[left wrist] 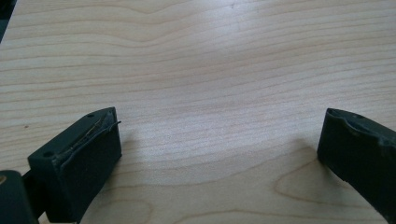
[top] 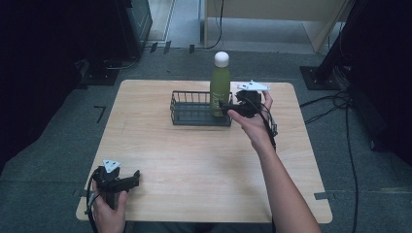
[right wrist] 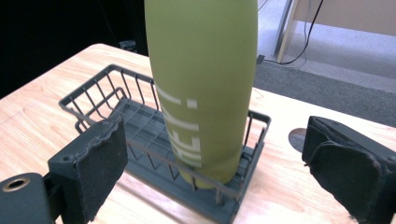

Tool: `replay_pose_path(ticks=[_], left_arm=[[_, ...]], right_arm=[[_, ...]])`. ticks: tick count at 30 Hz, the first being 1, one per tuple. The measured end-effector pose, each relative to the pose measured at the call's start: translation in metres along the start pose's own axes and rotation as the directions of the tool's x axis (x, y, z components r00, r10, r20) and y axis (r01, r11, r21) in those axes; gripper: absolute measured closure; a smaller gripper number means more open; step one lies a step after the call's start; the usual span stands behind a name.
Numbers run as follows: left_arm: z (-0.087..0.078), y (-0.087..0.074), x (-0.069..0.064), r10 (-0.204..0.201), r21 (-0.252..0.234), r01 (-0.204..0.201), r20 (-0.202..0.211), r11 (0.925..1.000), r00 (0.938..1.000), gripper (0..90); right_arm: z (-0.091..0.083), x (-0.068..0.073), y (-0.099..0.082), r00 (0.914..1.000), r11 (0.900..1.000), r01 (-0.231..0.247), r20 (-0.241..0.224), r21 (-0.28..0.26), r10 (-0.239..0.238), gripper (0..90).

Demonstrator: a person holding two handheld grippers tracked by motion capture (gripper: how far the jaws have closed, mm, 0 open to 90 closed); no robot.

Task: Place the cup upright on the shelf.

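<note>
While jaws gape, right hand-held gripper faces bottle, upright in rack, upper centre of desk. Left hand-held gripper spread, parked lower left.

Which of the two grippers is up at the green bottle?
The right gripper, open beside the green bottle standing in the wire basket. The left gripper is open over bare table at the near edge.

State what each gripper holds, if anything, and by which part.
Nothing is held. The right gripper is open beside the green bottle standing in the wire basket; the left gripper is open over bare table.
</note>
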State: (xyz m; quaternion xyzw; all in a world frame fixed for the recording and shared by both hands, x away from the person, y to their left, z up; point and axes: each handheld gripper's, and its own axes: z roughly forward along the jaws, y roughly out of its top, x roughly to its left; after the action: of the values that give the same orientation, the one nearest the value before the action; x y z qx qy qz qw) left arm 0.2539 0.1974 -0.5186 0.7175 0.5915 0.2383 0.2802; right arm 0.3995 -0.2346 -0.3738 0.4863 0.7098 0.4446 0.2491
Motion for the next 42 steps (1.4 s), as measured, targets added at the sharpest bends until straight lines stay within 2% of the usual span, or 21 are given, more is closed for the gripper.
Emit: replay_pose_path(ticks=[9,17,42], left_arm=[[0.000,0.000,0.000,0.000,0.000,0.000,0.000,1.0000,1.0000,0.0],[0.000,0.000,0.000,0.000,0.000,0.000,0.000,1.0000,1.0000,0.0],[0.000,0.000,0.000,0.002,0.000,-0.002,0.000,1.0000,1.0000,0.0]], right_arm=[[-0.016,-0.006,-0.021,0.9999,1.0000,-0.003,0.011,0.002,0.003,6.7],[-0.030,-0.014,-0.042,0.9991,1.0000,0.001,0.041,0.009,-0.001,6.8],[-0.067,-0.047,-0.114,0.9926,0.9968,-0.067,0.105,0.044,0.062,7.2]])
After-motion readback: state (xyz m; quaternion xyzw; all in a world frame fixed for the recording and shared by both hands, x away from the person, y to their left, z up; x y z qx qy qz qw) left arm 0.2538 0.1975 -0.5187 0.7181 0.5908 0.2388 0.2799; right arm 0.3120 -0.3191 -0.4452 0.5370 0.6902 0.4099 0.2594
